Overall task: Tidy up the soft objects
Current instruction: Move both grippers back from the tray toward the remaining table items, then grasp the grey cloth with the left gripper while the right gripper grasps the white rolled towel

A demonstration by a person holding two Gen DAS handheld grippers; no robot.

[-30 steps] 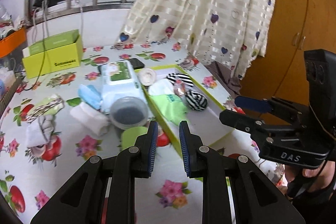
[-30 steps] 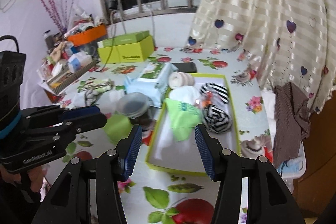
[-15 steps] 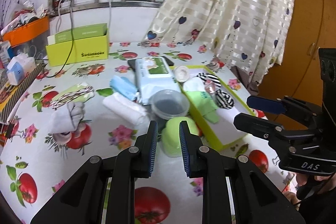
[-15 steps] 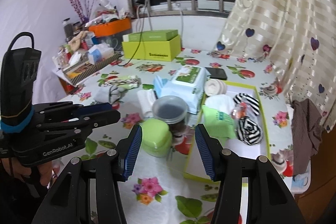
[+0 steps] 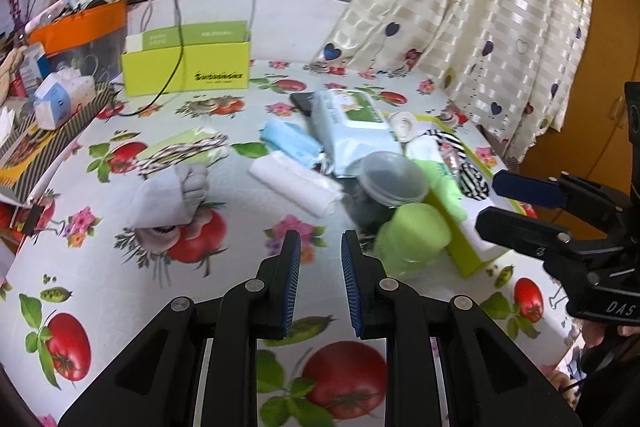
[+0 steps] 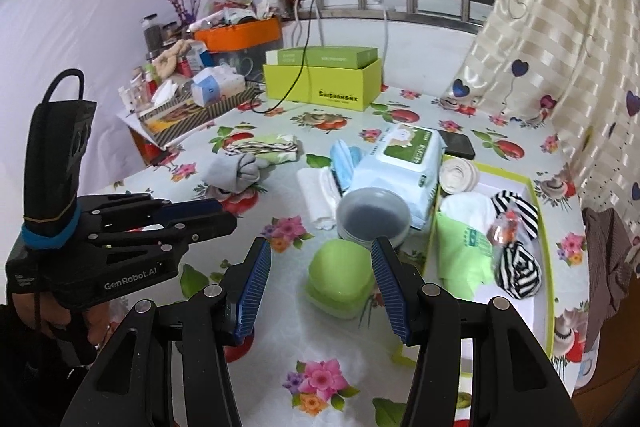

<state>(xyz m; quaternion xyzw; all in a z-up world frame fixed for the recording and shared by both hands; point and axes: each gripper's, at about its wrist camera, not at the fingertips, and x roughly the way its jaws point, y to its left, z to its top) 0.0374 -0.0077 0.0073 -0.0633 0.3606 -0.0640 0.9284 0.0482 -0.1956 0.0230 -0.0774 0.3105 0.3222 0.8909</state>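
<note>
Both grippers hover level above the table (image 6: pixel 168 187), jaws empty.

Lime-green tray (image 6: pixel 547 227), black-and-white striped socks (image 6: pixel 518 269), fruit-and-flower printed tablecloth (image 6: pixel 320 379).

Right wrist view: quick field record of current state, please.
right tool: open, empty, fingers flanking the lime-green lidded plastic container, not touching
left tool: narrow gap, empty, above the floral tablecloth
yellow-green shallow tray: holds black-and-white striped rolled socks and green folded cloth
outside tray: grey rolled sock, white rolled towel
</note>
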